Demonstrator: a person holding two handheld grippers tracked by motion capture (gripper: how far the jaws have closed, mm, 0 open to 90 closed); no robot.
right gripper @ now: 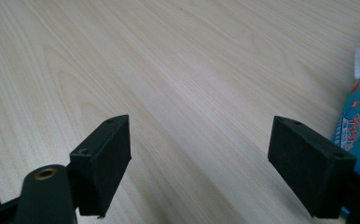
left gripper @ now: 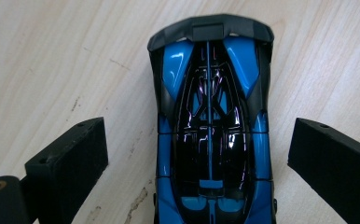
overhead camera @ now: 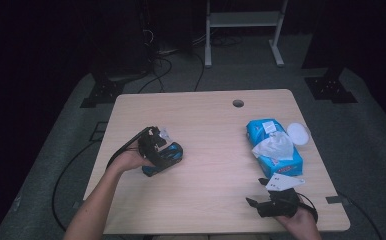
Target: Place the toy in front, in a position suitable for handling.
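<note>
On the counter [overhead camera: 206, 150] in front of me, a toy car [overhead camera: 164, 158] sits toward the left side, lying between the spread jaws of my left hand-held gripper [left gripper: 197, 163] without touching either one. Far across on the right side lies a tissue pack [overhead camera: 274, 146], with a round lid [overhead camera: 298, 133] just beside it at the counter's right edge. My right hand-held gripper [overhead camera: 253, 204] rests at the near right corner, in front of the tissue pack, its jaws spread over bare counter. A cable hole [overhead camera: 238, 103] sits near the far edge, behind everything. Beyond the counter stands a frame [overhead camera: 243, 30] on the floor.
</note>
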